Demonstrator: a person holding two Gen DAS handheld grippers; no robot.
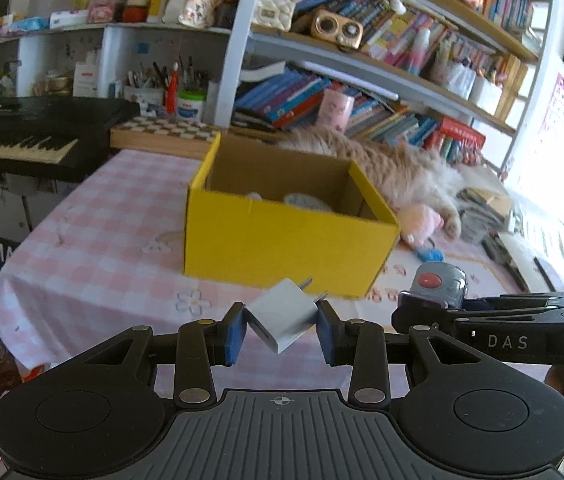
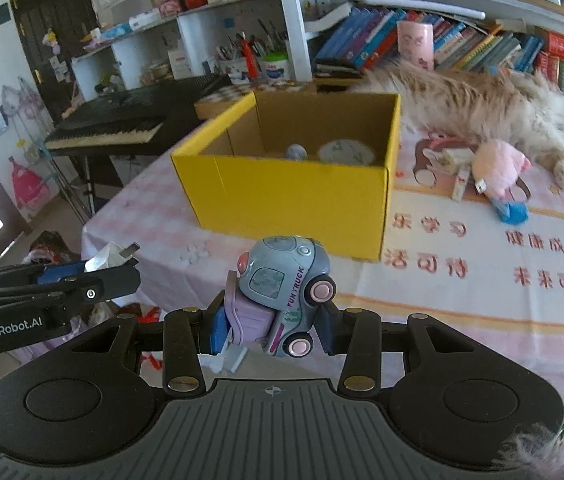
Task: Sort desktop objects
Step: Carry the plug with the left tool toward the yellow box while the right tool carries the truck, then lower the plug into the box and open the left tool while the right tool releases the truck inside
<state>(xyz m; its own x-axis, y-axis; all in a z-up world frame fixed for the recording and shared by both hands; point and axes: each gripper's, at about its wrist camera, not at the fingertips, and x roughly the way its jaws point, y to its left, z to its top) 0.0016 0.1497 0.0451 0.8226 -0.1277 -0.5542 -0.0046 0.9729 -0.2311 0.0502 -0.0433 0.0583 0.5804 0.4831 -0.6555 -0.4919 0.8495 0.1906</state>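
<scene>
Your left gripper [image 1: 280, 326] clamps the white charger [image 1: 282, 314] and your right gripper [image 2: 272, 330] the toy truck [image 2: 282, 292], both short of the yellow box [image 2: 294, 184], which already holds two items, while a plush toy [image 2: 496, 170] waits on the table.

The cardboard box [image 2: 294, 196] is bright yellow outside and plain brown inside. The tablecloth [image 1: 94, 232] is pink-and-white checked, with red characters printed near the toy truck [image 2: 286, 296], which is pale blue and lilac with pink wheels. The plug adapter [image 1: 282, 318] is white. Gripper pads [image 1: 233, 334] are blue on black frames. The cat [image 2: 478, 104] is cream-ginger.
</scene>
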